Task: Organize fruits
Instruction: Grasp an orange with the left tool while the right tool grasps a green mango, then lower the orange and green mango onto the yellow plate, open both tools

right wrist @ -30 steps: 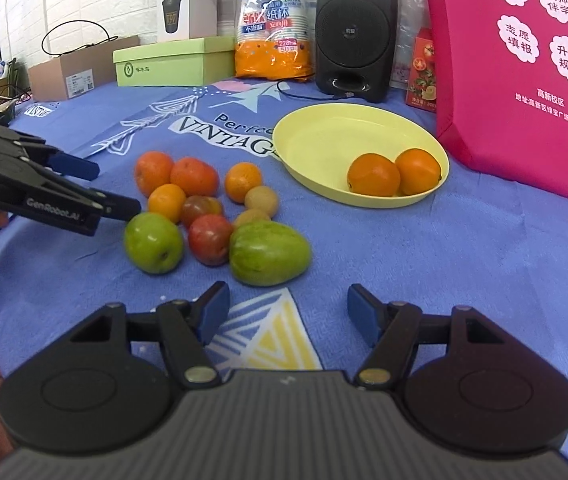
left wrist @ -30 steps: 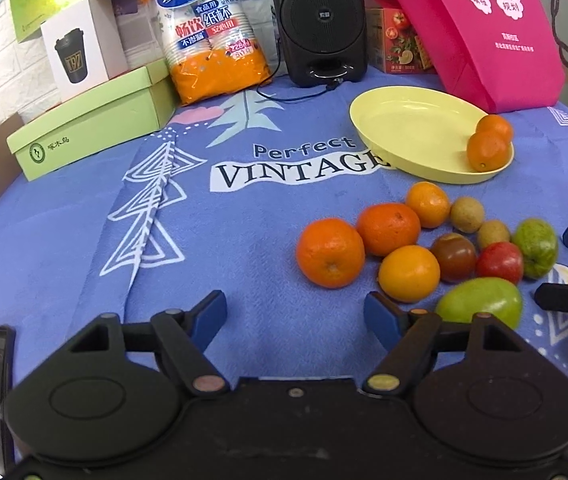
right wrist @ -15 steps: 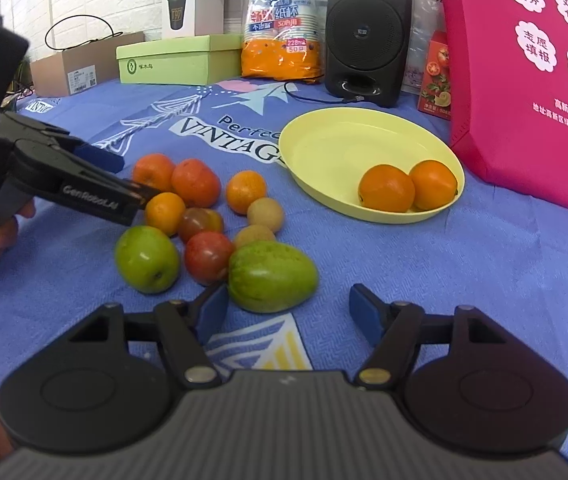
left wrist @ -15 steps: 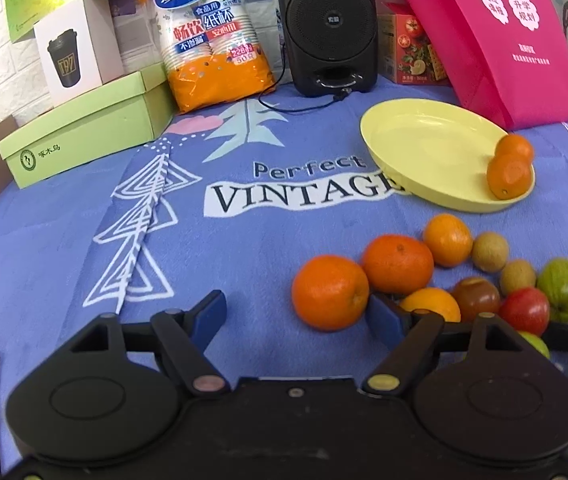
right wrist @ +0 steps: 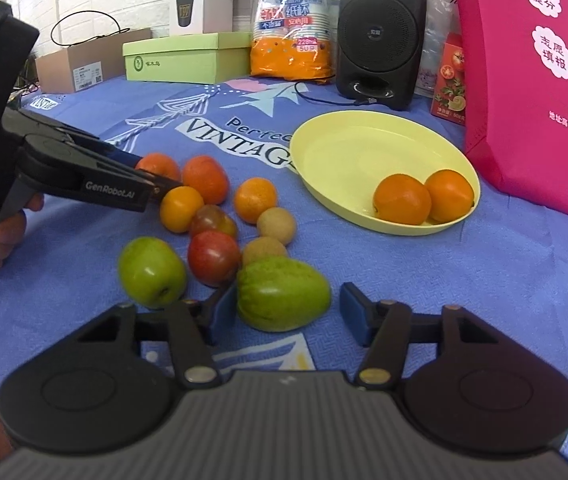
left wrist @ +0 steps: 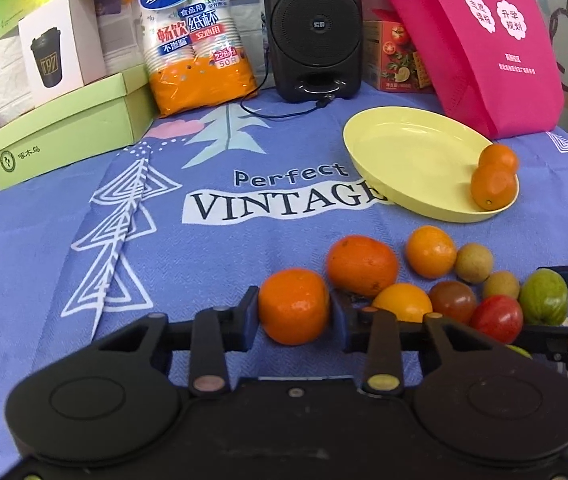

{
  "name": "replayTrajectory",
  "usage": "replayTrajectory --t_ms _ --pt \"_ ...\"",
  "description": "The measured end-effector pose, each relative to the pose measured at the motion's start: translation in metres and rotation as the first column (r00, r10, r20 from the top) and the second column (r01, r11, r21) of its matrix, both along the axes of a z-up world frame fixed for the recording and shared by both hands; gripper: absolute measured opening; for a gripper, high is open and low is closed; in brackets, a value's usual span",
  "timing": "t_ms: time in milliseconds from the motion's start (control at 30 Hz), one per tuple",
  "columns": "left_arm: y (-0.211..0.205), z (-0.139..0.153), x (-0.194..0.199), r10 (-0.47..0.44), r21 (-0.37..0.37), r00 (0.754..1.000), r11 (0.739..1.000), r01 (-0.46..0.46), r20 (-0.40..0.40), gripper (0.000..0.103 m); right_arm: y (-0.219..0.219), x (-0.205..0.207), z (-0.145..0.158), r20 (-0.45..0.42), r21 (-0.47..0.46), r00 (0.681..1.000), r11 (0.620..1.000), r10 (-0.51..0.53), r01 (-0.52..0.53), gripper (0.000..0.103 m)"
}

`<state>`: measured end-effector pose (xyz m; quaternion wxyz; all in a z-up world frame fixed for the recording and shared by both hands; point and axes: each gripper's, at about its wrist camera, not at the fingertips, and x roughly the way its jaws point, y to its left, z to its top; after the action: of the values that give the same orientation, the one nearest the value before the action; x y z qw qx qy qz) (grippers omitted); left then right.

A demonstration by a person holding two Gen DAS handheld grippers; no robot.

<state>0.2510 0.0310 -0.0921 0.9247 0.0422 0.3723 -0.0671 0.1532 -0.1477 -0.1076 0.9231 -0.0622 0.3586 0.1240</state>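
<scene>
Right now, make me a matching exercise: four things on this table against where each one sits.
1. pair of round oranges
2. black box speaker
3. round red tomato
4. orange plastic bag of paper cups

a. between the pale green cardboard box and the speaker
b. in the loose fruit pile on the blue cloth
c. in the yellow plastic plate
d. behind the plate, at the cloth's far edge

Pairs: 1-c, 2-d, 3-b, 4-a.

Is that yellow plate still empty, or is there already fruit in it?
Not empty. The yellow plate holds two oranges side by side near its right rim; the rest of it is bare. The other fruit lies on the blue cloth.
</scene>
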Motion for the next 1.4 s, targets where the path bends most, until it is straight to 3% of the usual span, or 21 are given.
replayTrajectory --t_ms 467,967,1400 --pt "0.019 0.016 -0.026 0.008 -0.089 1.000 0.996 -0.009 -0.012 0.034 0.000 -0.015 0.005 0.013 0.003 1.000 1.000 0.003 -0.004 0.048" --pt "0.012 0.035 -0.061 0.004 -0.070 1.000 0.998 -0.003 0.005 0.034 -0.008 -0.051 0.021 0.057 0.015 0.998 1.000 -0.018 0.017 0.048" --pt "0.000 0.053 -0.059 -0.044 -0.086 0.998 0.995 0.048 0.038 0.034 -0.017 -0.050 0.033 0.086 0.003 0.996 0.999 -0.036 0.036 0.048"
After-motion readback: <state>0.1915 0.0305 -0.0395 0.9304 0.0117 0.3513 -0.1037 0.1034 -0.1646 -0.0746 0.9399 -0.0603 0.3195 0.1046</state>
